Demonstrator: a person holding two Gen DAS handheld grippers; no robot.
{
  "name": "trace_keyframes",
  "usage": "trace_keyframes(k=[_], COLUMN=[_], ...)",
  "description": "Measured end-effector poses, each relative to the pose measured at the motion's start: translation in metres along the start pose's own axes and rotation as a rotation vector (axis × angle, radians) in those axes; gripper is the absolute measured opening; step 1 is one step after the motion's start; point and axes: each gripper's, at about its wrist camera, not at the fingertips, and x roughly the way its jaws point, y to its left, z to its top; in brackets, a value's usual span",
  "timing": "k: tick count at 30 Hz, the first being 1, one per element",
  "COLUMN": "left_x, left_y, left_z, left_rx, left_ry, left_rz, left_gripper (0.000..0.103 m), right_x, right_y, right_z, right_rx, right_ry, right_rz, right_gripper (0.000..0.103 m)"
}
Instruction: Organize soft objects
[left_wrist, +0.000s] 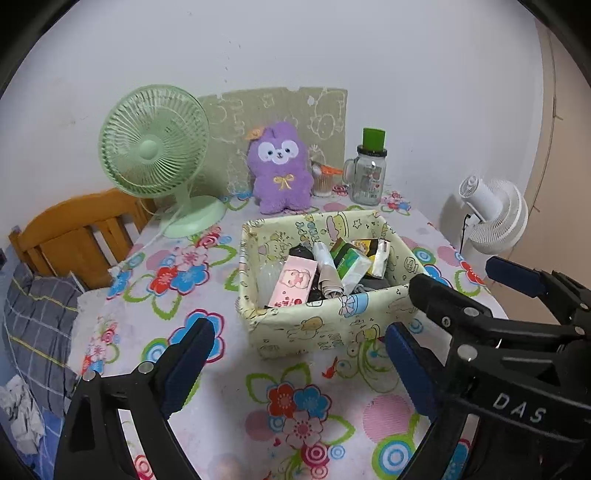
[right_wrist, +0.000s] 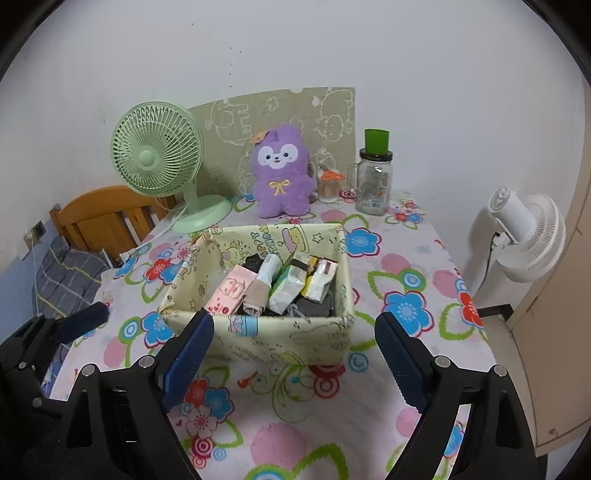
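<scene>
Cataloguing the tabletop (right_wrist: 424, 229) at this moment, flowered cloth over all of it:

- Fabric basket (right_wrist: 295, 332), pale yellow with cartoon print, at centre, just ahead of both claws. Contents: a pink tissue pack (right_wrist: 227, 295), a green-and-white tissue pack (right_wrist: 288, 286), a rolled beige cloth (right_wrist: 256, 295), a yellow-and-white packet (right_wrist: 319, 280), dark cloth items beneath. Packed upright, side by side.
- Purple plush toy (right_wrist: 282, 173), standing behind the basket against a green printed board (right_wrist: 225, 118), well apart from both claws.
- Green desk fan (right_wrist: 157, 158), back left; glass mug jar (right_wrist: 373, 184) with a green lid, back right; small cup of sticks (right_wrist: 328, 184) between the plush and the jar.
- White fan (right_wrist: 524, 236), off the right edge of the tabletop.
- Left claw (left_wrist: 295, 369): jaws wide, nothing between them, hanging over bare cloth on the near side of the basket.
- Right claw (right_wrist: 295, 354): jaws wide, nothing held, the basket's near wall showing between its fingers.

Judgement: the basket looks filled and both claws stand clear of it, so the sorting appears close to done; the plush is the one soft thing outside. If it is to go in, take it by the body with one claw, squeeze lightly since it will compress, and lift it over the rim rather than dragging it past the cup and jar. The basket walls are soft and may fold inward; steady the near rim with the other claw.
</scene>
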Motion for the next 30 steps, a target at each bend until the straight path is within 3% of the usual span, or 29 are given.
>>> trace_keyframes(k=[7, 17, 30], left_x=[-0.034, -0.067, -0.096], left_y=[0.002, 0.003, 0.014], left_z=[-0.008, -0.019, -0.037], left_rx=[-0.007, -0.029, -0.062], left_ry=[-0.057, -0.113, -0.144], left_rz=[0.022, 0.035, 0.06], left_gripper=[0.103, 0.103, 0.103], right_x=[-0.036, -0.084, -0.112], right_y=[0.0, -0.001, -0.013], right_z=[-0.009, -0.023, -0.038], right_rx=[0.005, 0.003, 0.064], right_ry=[-0.06, -0.148, -0.184], right_rz=[-0.017, -0.064, -0.076], right_gripper=[0.093, 0.099, 0.1])
